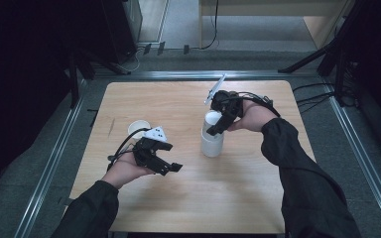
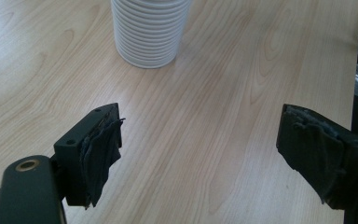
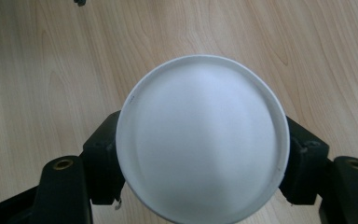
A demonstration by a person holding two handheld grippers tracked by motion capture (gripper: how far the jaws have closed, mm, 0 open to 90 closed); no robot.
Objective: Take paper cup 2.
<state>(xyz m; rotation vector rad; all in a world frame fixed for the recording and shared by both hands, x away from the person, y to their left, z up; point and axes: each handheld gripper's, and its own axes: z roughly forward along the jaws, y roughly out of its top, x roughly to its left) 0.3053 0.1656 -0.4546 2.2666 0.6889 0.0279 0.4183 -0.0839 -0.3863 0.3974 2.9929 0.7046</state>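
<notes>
A stack of white ribbed paper cups [image 1: 212,143] stands upside down on the wooden table [image 1: 238,188], right of centre. My right gripper [image 1: 216,127] reaches down over its top. In the right gripper view the round white bottom of the top cup [image 3: 203,140] lies between the two black jaws, which stand against its sides; my right gripper [image 3: 203,144] is shut on it. My left gripper [image 1: 171,166] hovers left of the stack, open with nothing between its fingers. In the left gripper view my left gripper [image 2: 200,128] faces the base of the stack [image 2: 148,32].
A single white cup [image 1: 137,128] stands upright behind the left hand. Metal rails [image 1: 54,158] run along the floor beside both sides of the table. Dark stands [image 1: 327,54] and cables [image 1: 312,96] are at the far side.
</notes>
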